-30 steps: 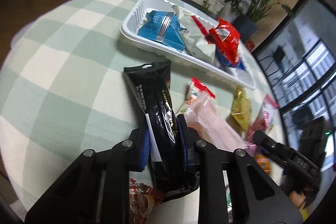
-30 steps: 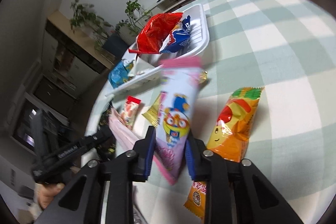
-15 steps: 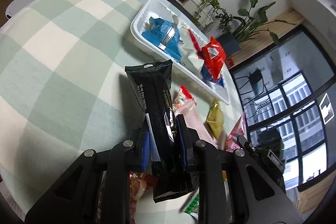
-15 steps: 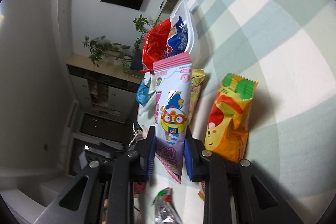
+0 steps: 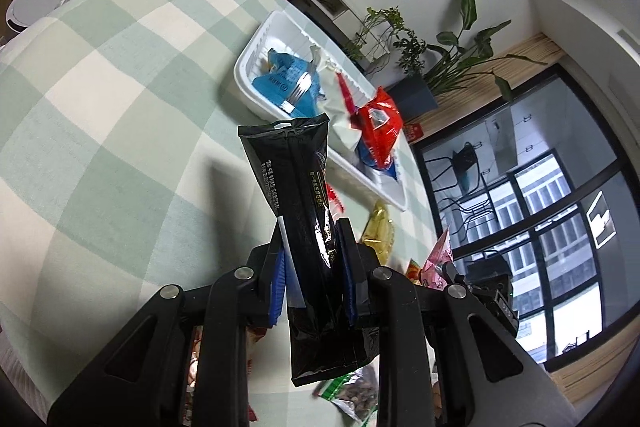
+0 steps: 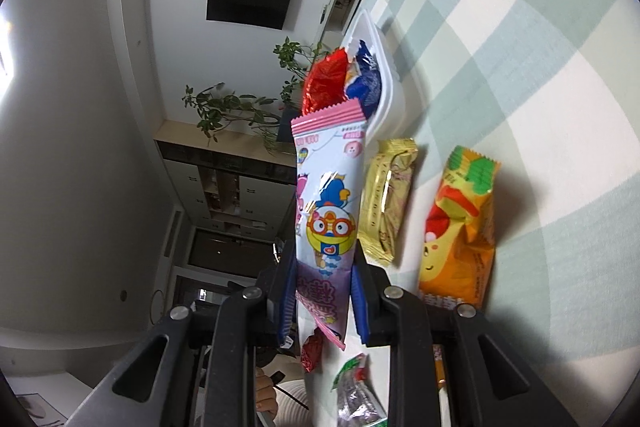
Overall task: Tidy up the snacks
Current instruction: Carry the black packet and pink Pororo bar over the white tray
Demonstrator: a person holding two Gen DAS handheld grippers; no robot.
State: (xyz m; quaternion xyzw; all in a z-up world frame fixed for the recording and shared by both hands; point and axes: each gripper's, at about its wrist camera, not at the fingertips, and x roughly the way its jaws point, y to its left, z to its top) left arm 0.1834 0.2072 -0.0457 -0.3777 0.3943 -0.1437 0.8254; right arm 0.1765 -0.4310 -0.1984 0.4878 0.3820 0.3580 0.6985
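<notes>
both grippers are up off the table with a snack each. the left gripper [image 5: 311, 267] has its blue pads pinching a long black packet [image 5: 304, 211] around the lower half, so the packet sticks up and out over the green checked tablecloth [image 5: 100, 131], clear of the surface. the right gripper [image 6: 325, 293] is clamped the same way on a pink and white cartoon packet [image 6: 329, 211] (the one with a penguin in goggles), held up in the air too. past both of them sits the white tray [image 5: 250, 67], already holding a blue packet [image 5: 286, 85] at one end and a red packet [image 5: 378, 129] at the other, with something white between. still lying on the cloth beside the tray are a gold packet [image 6: 386, 201] and an orange packet [image 6: 460, 227], side by side but not touching.
</notes>
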